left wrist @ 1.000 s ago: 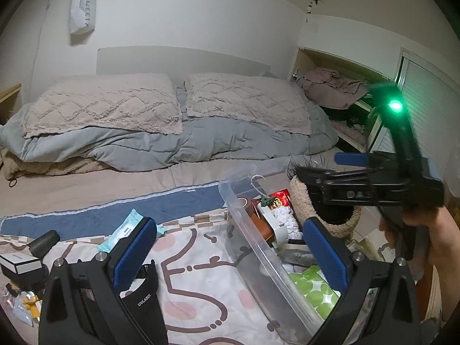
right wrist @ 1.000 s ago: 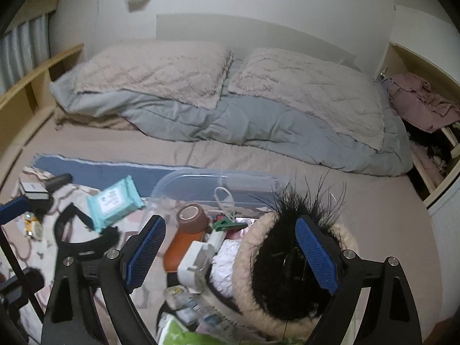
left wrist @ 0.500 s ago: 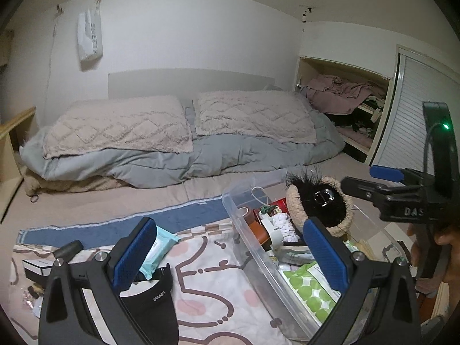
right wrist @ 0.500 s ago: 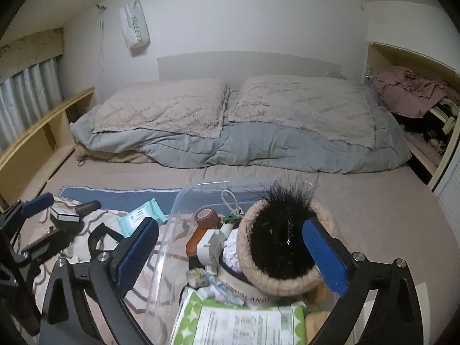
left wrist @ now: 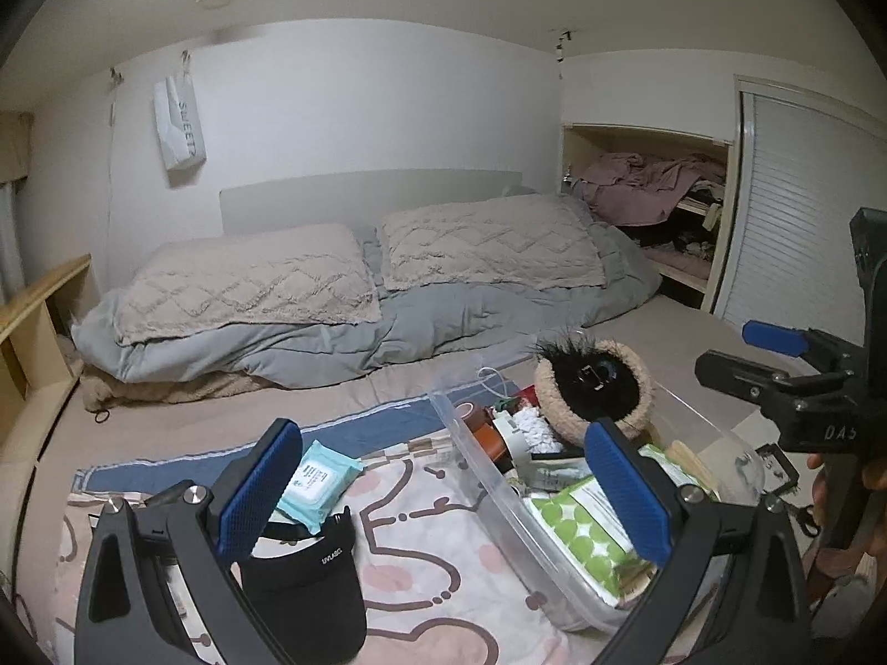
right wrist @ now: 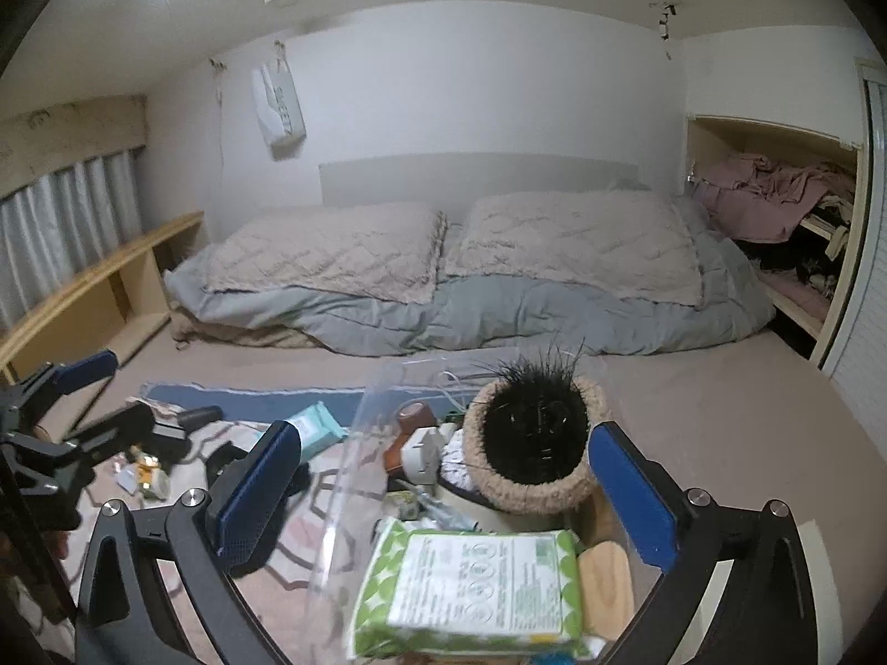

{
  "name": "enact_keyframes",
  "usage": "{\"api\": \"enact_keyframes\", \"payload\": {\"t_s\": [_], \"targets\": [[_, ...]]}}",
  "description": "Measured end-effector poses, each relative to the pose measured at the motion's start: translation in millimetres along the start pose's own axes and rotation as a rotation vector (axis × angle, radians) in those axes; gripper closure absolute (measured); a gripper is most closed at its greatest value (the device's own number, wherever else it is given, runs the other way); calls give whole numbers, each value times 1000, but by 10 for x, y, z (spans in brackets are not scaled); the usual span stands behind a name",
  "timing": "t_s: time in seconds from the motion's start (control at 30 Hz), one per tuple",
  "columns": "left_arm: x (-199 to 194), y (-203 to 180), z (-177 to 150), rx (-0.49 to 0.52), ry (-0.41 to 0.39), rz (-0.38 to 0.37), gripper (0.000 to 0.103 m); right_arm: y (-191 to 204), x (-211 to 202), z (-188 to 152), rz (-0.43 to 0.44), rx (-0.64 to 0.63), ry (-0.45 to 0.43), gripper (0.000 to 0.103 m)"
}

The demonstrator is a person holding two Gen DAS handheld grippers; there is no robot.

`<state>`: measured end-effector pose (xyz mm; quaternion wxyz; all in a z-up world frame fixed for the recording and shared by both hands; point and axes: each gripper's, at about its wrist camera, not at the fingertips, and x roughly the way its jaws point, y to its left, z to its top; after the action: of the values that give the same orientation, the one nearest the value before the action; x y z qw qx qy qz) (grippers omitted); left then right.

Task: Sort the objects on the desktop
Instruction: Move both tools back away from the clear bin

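Both grippers, left (left wrist: 443,493) and right (right wrist: 443,490), now hang spread and empty, pulled back higher than a second ago, leaving the fuzzy slipper (right wrist: 529,443) in the bin (left wrist: 488,490) while the visor (left wrist: 310,582) and wipes (left wrist: 316,476) lie unsorted on the mat (left wrist: 443,543).

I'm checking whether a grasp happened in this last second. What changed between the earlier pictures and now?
Both grippers pulled up and back: each view now takes in the ceiling, and the clear bin sits lower and further off. The left gripper and right gripper stayed open and empty; nothing was taken or released. The fuzzy hat, green wipes pack, black visor and blue wipes pack did not move.
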<state>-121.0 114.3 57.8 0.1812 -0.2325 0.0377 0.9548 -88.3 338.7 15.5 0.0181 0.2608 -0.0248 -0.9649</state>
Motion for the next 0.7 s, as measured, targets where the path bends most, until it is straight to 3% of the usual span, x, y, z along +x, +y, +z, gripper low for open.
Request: {"api": "enact_keyframes", "payload": {"t_s": [0.43, 0.7], "targets": [[-531, -119, -338, 10, -33, -22, 1, 152, -442, -494, 33, 44, -48, 0], [-633, -123, -614, 11, -28, -13, 1, 269, -700, -774, -5, -3, -98, 0]]}}
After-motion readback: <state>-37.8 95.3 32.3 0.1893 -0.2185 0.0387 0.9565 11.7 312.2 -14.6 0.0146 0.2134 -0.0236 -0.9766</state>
